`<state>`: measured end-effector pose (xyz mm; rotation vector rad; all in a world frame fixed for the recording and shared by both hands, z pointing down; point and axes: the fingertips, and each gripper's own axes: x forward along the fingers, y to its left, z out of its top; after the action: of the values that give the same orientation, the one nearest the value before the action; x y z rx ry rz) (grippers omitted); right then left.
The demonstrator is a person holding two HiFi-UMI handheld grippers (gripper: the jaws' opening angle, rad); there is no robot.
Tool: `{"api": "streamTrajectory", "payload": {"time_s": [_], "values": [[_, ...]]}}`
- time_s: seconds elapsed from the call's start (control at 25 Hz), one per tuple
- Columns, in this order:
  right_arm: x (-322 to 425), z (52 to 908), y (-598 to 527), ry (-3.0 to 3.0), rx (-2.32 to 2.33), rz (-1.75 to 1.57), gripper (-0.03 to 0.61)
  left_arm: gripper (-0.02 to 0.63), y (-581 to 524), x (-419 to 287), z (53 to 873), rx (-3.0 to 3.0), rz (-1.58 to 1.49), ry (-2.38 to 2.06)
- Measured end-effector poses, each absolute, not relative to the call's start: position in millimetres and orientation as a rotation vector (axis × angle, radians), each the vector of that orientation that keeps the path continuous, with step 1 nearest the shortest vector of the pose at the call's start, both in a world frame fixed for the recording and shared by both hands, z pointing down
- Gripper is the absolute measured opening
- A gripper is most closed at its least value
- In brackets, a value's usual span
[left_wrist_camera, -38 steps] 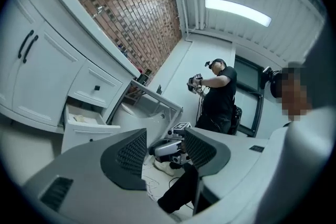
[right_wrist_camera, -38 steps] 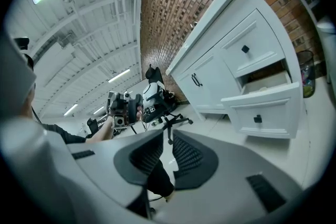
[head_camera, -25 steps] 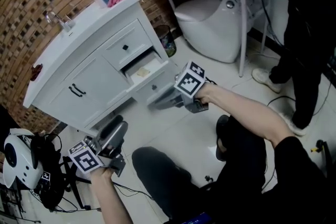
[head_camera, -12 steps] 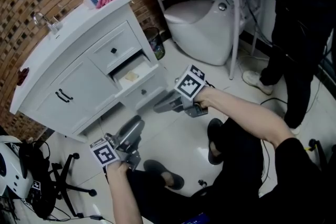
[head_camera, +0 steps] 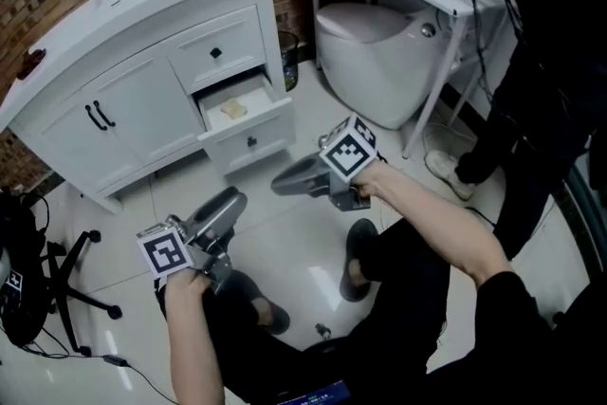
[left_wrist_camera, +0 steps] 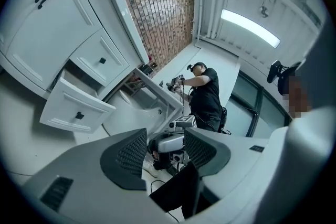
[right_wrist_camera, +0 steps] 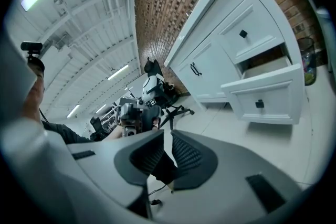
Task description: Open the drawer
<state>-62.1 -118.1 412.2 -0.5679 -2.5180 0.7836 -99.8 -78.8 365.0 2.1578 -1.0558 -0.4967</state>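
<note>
Drawer [head_camera: 248, 136] sits in the upper middle of the head view, one of a stack on the right side of a white cabinet [head_camera: 142, 104], and it is already pulled partway out.

Nearest, low and left of centre, the left gripper [head_camera: 228, 201] hangs over the pale floor [head_camera: 285, 242] with its jaws apart and nothing between them. Just above and to its right, the right gripper [head_camera: 285, 180] has its jaws nearly together, only a thin slit between the pads, and it too is empty. Both are well apart from the cabinet.

Farther up, the drawer's front carries a small dark knob [head_camera: 251, 143] at its centre, probably the best place to pinch. The box looks stiff and painted, likely light, with only a pale scrap [head_camera: 232, 109] inside, so it should slide easily if pulled straight. The knob is small and smooth, so pads may slip; the exposed top edge of the front offers a second hold.

Above it the top drawer [head_camera: 216, 52] is shut, and a toilet [head_camera: 379, 52] stands at upper right.
</note>
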Motion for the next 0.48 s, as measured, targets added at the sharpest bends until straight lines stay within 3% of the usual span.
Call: {"api": "streamTrajectory", "payload": {"time_s": [0.48], "values": [[-62.7,411.6,-127.0,-2.541,-0.51,0.773,0.054,0.219,-72.1,-87.6,370.9,2.158,-0.492,-1.012]]}}
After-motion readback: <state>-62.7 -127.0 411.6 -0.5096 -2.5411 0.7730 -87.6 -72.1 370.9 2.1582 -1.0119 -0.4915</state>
